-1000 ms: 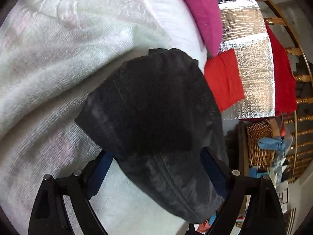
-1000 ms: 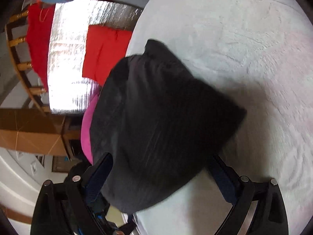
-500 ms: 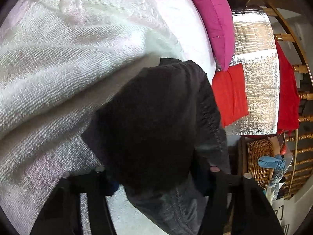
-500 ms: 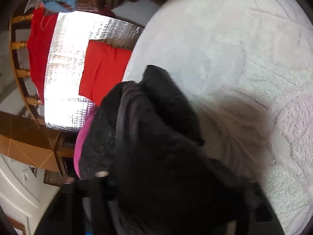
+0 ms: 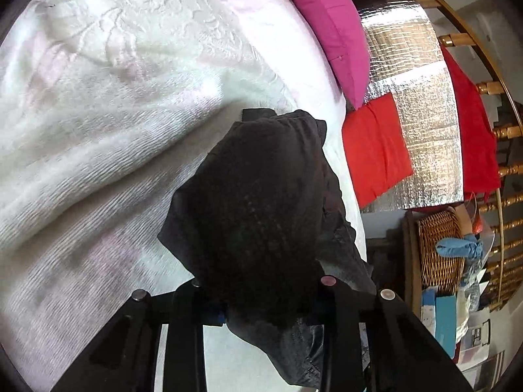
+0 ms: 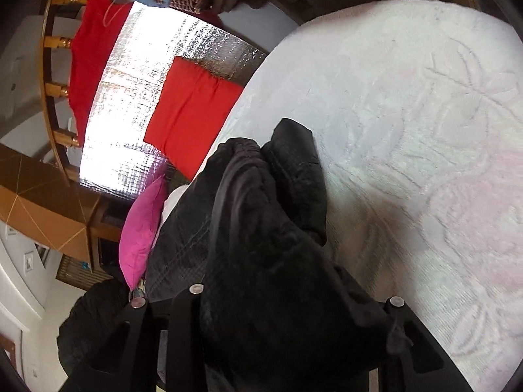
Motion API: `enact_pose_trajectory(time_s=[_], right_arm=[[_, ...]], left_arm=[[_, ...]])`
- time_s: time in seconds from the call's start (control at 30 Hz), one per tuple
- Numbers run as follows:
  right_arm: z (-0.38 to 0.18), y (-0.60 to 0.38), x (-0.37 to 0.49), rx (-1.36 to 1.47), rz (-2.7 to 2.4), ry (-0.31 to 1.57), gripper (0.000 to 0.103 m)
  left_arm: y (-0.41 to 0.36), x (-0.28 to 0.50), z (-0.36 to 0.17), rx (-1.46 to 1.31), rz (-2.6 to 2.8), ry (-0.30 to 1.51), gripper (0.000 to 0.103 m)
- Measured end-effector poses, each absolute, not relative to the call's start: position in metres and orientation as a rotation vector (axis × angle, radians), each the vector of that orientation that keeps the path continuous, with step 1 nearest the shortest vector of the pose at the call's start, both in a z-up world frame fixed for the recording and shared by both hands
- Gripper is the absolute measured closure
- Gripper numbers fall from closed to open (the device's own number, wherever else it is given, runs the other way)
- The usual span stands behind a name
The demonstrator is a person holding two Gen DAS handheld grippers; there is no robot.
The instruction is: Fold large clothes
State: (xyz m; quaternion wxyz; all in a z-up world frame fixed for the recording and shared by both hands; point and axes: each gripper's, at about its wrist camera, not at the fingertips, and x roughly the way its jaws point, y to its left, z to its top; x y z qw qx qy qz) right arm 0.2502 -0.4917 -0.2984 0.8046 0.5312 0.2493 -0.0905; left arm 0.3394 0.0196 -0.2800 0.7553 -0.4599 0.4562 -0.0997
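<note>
you are gathering the black garment on the white bed: both the left gripper and the right gripper are closing on bunched cloth. next, lift and spread it flat.

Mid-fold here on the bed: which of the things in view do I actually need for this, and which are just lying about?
Needed:
- black garment, bunched between both sets of closing jaws
- left gripper
- right gripper
- white bedspread, the folding surface

Lying about:
- pink cushion
- red cloth
- wicker basket

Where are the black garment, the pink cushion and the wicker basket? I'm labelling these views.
black garment point(image 5: 261, 202), left wrist view, its bunched middle.
pink cushion point(image 5: 330, 29), left wrist view, its flat face.
wicker basket point(image 5: 438, 251), left wrist view, its woven side.
</note>
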Motion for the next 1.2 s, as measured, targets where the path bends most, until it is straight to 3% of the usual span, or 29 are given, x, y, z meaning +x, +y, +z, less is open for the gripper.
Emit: enact_pose_trajectory(time_s=[0.47,0.53,0.57,0.63,0.77,0.93,1.2], right_arm=[[-0.306,-0.479,0.185,1.155,-0.205,0.539,0.065],[-0.314,-0.481,0.187,1.164,-0.209,0.578,0.061],[-0.316,-0.482,0.191,1.168,-0.214,0.598,0.058],[-0.321,-0.486,0.191,1.187,-0.236,0.634,0.045],[-0.312,-0.492,0.177,1.175,-0.222,0.654,0.043],[-0.300,-0.503,0.134,1.167,-0.202,0.639,0.036],[-0.241,-0.516,0.118,0.983,-0.191,0.529,0.036]], left_arm=[[0.032,0.285,-0.279,-0.898,-0.223,1.033,0.070],[0.033,0.288,-0.289,-0.886,-0.212,1.077,0.065],[0.035,0.290,-0.295,-0.908,-0.208,1.103,0.057],[0.045,0.293,-0.303,-0.973,-0.209,1.141,0.049],[0.063,0.285,-0.297,-0.988,-0.222,1.168,0.043],[0.090,0.254,-0.269,-0.883,-0.180,1.094,0.040],[0.080,0.259,-0.200,-0.612,-0.027,0.863,0.033]])
